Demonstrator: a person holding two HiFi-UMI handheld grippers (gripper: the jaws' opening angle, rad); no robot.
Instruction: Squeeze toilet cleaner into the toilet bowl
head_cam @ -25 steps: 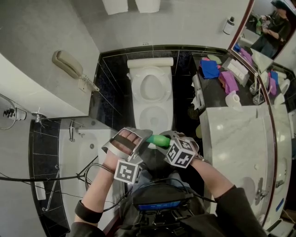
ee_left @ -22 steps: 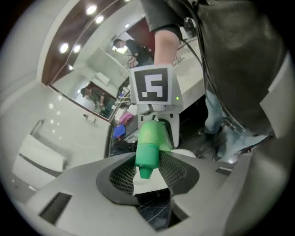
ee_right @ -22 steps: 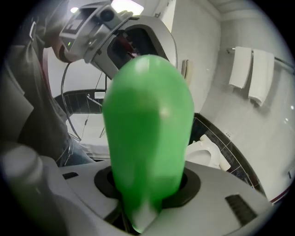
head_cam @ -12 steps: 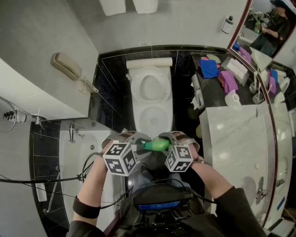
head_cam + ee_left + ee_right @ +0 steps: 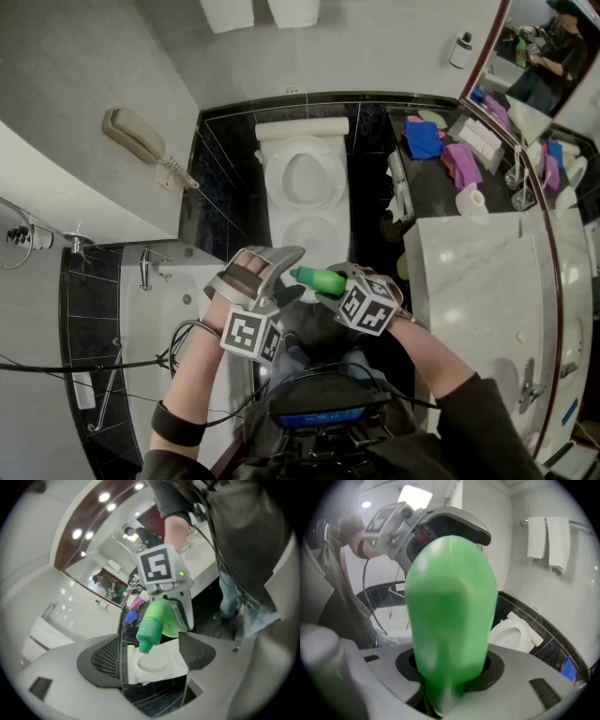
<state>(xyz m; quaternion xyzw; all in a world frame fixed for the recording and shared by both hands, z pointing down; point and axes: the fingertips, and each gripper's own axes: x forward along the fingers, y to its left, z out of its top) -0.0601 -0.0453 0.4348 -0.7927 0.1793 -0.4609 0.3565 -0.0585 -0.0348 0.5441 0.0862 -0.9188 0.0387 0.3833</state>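
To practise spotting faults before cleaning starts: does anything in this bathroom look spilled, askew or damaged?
Nothing stands out. The toilet is open and looks clean, the green bottle sits capped in the right tongs, and no spill shows anywhere.

Beneath me, the dark floor [image 5: 370, 202] carries the white toilet [image 5: 305, 183]. Beside it, seemingly a dark counter [image 5: 436, 192] holds a blue cloth [image 5: 425, 139], a purple cloth [image 5: 464, 164] and a white roll [image 5: 472, 200].

Close-up blur smears the green bottle [image 5: 450, 620]; the head view's top edge crops 2 towels [image 5: 228, 11].
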